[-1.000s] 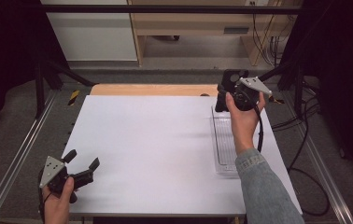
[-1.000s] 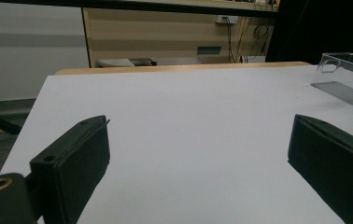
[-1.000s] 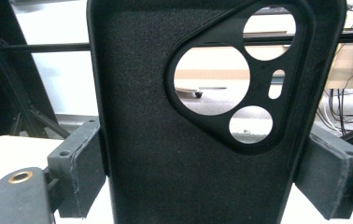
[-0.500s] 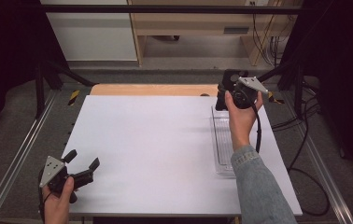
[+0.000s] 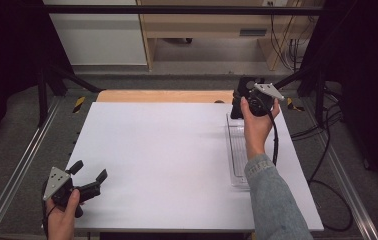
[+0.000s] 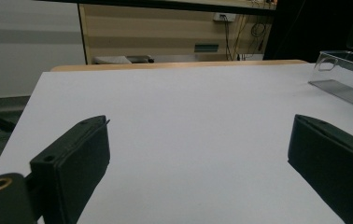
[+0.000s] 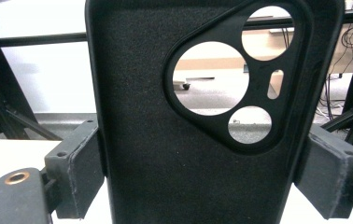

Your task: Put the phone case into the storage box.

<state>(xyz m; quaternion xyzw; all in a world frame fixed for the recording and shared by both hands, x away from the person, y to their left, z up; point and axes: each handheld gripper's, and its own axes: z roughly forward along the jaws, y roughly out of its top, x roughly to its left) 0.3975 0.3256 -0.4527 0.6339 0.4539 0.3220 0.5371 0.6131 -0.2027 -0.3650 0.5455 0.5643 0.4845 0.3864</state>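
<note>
Item in hand: I am gripping a matte black phone case with a three-cornered camera cutout (image 7: 202, 116) in my right tool (image 5: 247, 97), jaws clamping its two long edges, upright over the far right bench (image 5: 167, 150) corner. I judge placement comes next, calling for the nearby clear plastic tray (image 5: 237, 150). My left tool (image 5: 89, 177) is resting near, jaws spread wide, holding nothing.
</note>
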